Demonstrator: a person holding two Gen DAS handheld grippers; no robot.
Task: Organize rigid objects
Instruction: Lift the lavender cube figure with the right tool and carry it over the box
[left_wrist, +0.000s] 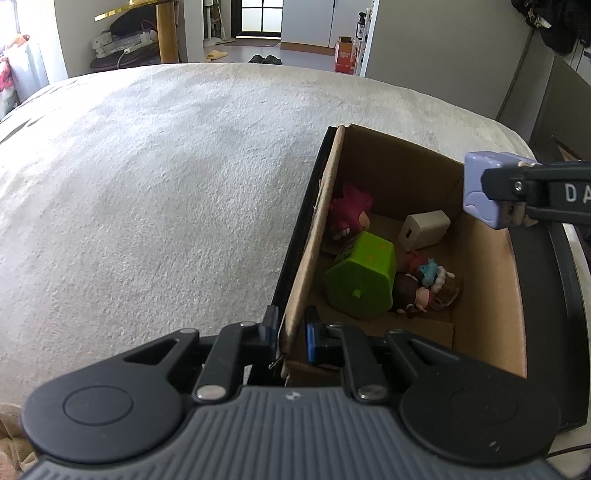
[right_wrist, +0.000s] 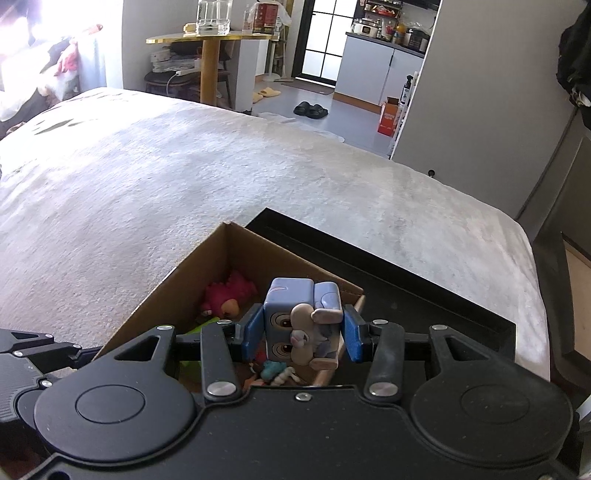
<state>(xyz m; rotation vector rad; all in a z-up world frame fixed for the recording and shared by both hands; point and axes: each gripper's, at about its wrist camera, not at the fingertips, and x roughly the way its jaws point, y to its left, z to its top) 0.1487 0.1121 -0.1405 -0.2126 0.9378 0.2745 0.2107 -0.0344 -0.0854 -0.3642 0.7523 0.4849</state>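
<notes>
Your left gripper (left_wrist: 291, 334) is pinching the near left wall of the open brown cardboard box (left_wrist: 491, 295), its blue-padded fingers (left_wrist: 312, 341) pressed together on either side of the cardboard, one outside and one inside; the box sits on a flat black tray (right_wrist: 424, 295) at the near right corner of the pale, fuzzy bed cover (left_wrist: 166, 177). Your right gripper (right_wrist: 301, 332) is closed on a lavender-blue blocky plastic figure with a pale grey face and ears (right_wrist: 303, 321), the blue pads touching its two sides; it is held in the air above the right side of the box, clear of the rim, and in the left wrist view the same figure (left_wrist: 480, 192) shows at the right edge, above the box's far right wall.

Inside the box you have a pink spiky-haired toy figure (left_wrist: 349, 212) in the far left corner, against the left wall; a bright green blocky plastic toy (left_wrist: 364, 277) lying tilted just in front of it; a white boxy plug-like block with a square hole (left_wrist: 424, 230) towards the far wall; and a small doll figure with brown hair and a teal hat (left_wrist: 421, 291) touching the green toy's right side, near the middle of the box floor.
</notes>
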